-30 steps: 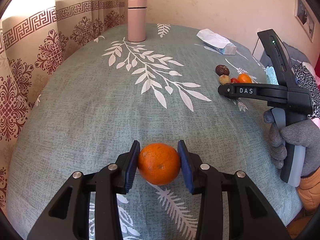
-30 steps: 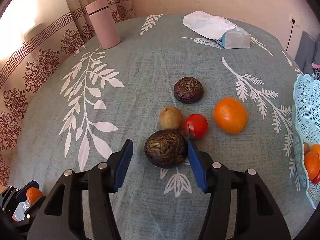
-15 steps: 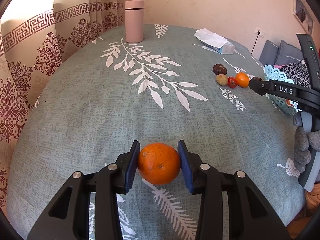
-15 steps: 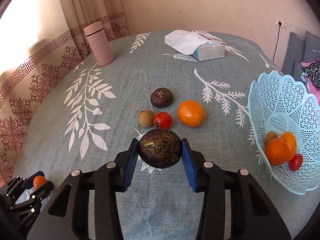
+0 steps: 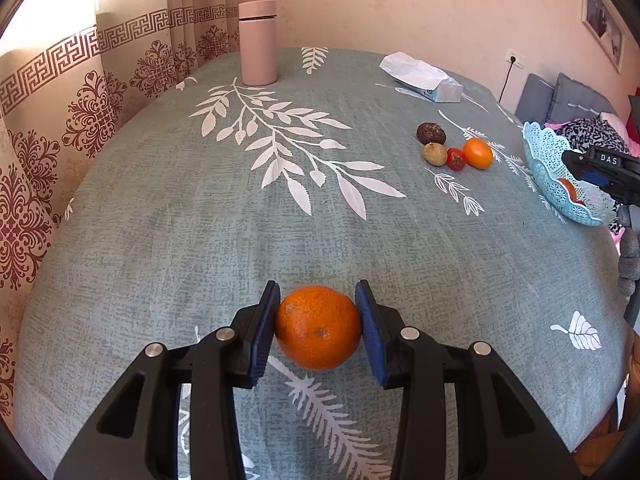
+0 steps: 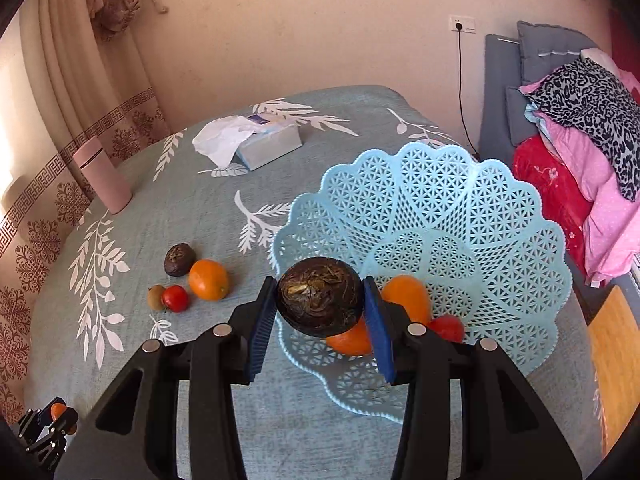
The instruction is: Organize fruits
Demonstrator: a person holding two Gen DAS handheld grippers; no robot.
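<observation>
With the right gripper (image 6: 320,308) fingers pinching the dark wrinkled round fruit (image 6: 319,297) just above the near rim of the pale-blue lattice plastic basket (image 6: 460,216), carry it forward past the fingertips over the oranges before spreading, while the left gripper (image 5: 318,328) fingers pinch a round orange (image 5: 318,327).

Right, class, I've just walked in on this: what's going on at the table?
A person is sorting fruit into a blue basket with two handheld grippers. The right gripper holds a dark brown fruit above the basket's near rim; the basket already contains oranges and something red. The left gripper holds an orange low over the near side of the table. Four more fruits lie grouped on the tablecloth.
</observation>
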